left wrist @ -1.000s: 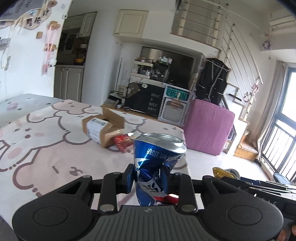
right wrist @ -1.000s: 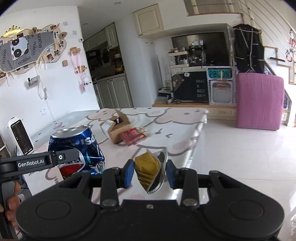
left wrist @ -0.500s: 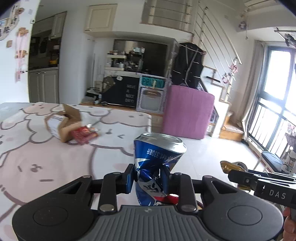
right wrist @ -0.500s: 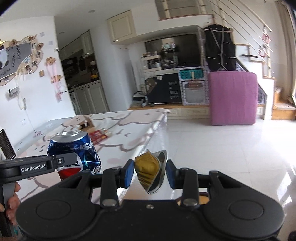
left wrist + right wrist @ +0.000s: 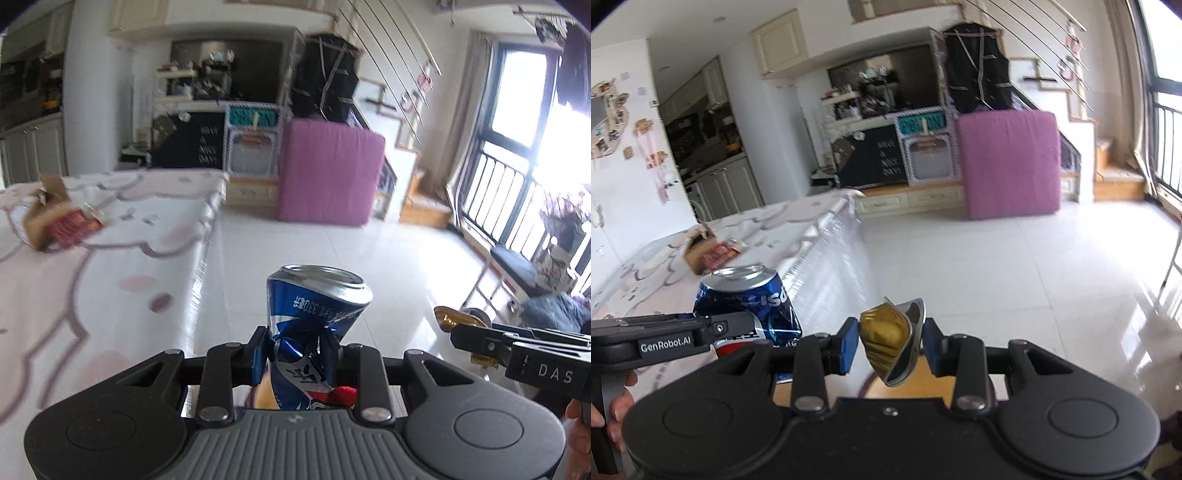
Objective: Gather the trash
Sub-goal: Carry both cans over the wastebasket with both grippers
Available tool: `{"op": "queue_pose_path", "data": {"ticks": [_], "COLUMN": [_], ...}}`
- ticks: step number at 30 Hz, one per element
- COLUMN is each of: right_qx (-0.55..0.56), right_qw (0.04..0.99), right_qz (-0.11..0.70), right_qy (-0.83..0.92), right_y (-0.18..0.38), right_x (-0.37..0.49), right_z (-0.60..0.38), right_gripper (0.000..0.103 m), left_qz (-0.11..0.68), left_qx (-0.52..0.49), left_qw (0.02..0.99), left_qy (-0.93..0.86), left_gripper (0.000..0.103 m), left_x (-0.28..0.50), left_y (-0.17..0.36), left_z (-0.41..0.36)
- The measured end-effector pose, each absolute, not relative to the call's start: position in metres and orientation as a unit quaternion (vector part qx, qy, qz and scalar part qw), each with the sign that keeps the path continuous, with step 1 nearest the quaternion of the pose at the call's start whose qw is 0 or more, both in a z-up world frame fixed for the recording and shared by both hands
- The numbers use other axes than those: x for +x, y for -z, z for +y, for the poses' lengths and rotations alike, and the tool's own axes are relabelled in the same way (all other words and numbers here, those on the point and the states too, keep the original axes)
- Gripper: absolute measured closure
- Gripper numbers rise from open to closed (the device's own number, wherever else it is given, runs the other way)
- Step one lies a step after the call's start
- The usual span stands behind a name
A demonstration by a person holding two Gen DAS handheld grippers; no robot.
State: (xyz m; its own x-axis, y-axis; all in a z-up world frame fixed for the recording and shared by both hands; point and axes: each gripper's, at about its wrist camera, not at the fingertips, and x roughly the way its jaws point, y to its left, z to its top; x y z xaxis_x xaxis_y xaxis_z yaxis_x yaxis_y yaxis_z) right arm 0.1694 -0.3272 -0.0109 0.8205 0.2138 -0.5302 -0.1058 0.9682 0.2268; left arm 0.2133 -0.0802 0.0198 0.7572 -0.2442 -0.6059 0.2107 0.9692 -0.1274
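Observation:
My left gripper (image 5: pixel 296 355) is shut on a crushed blue soda can (image 5: pixel 314 317), held upright beyond the table's right edge, over the white floor. The can also shows in the right wrist view (image 5: pixel 746 299), at lower left. My right gripper (image 5: pixel 890 341) is shut on a crumpled gold coffee capsule (image 5: pixel 886 334) with a silver rim, also off the table's edge. A gold bit of the capsule shows in the left wrist view (image 5: pixel 448 318), at right.
The table with a pink cartoon cloth (image 5: pixel 74 280) lies to the left. On it sit an open cardboard box (image 5: pixel 40 210) and a red packet (image 5: pixel 70 229). A purple mattress (image 5: pixel 1010 164) leans against a cabinet across the white tiled floor (image 5: pixel 1015 273). Windows are at right.
Both grippers have swung to the right, away from the table and toward the open floor and windows, each still holding its item. The box and red packet have slid to the left of view.

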Motion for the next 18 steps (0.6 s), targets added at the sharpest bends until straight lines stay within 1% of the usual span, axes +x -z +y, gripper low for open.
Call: {"op": "queue_pose_path", "data": {"ticks": [7,18], "right_qx": [0.119,0.156], "right_qw": [0.937,0.910], "right_qz": [0.324,0.381], "right_qy": [-0.060,-0.044], "right_y": [0.050,0.116], "right_x": [0.184,0.219], "right_z": [-0.361,-0.393], "right_gripper": [0.065,0.065], "left_qz": [0.383,0.455], "left_qx": [-0.008,0.043], "left_qw": [0.913,0.873], "left_qy": [0.141,0.171], "left_gripper": [0.072,0.072], "left_x": [0.243,0.287], "left_y": [0.027,0.119], "left_z": [-0.113,-0.170]}}
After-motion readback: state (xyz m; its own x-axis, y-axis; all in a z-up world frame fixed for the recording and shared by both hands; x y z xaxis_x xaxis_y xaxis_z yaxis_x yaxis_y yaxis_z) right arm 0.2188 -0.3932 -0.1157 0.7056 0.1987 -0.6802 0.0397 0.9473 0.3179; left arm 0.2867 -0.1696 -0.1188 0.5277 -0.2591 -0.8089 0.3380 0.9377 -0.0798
